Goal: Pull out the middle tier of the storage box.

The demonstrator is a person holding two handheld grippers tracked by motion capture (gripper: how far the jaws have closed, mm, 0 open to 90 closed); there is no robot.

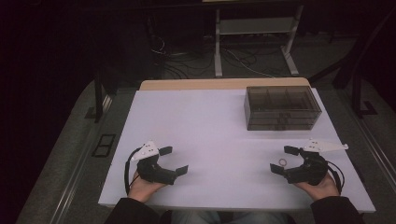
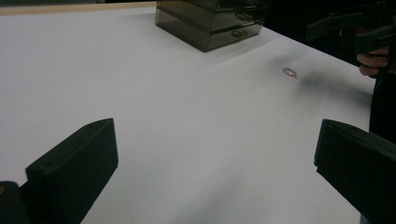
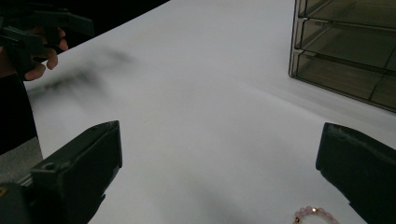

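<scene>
A small pink bead bracelet [image 1: 283,162] lies on the white table [image 1: 215,126] at the near right. It lies between the two black jaws of my right gripper [image 1: 284,159], which stands open around it without touching; in the right gripper view the bracelet [image 3: 312,214] peeks in at the bottom edge. My left gripper [image 1: 173,160] is open over bare table at the near left, nothing between its jaws. From the left gripper view the bracelet [image 2: 290,72] is a small ring far off. A smoky transparent drawer box [image 1: 282,108] stands at the back right, drawers shut.
The table's near edge runs just below both hands. A wooden strip [image 1: 224,84] borders the far edge. Beyond it stand a white desk frame [image 1: 254,37] and floor cables. The other hand and gripper [image 3: 32,32] appear at the upper left of the right gripper view.
</scene>
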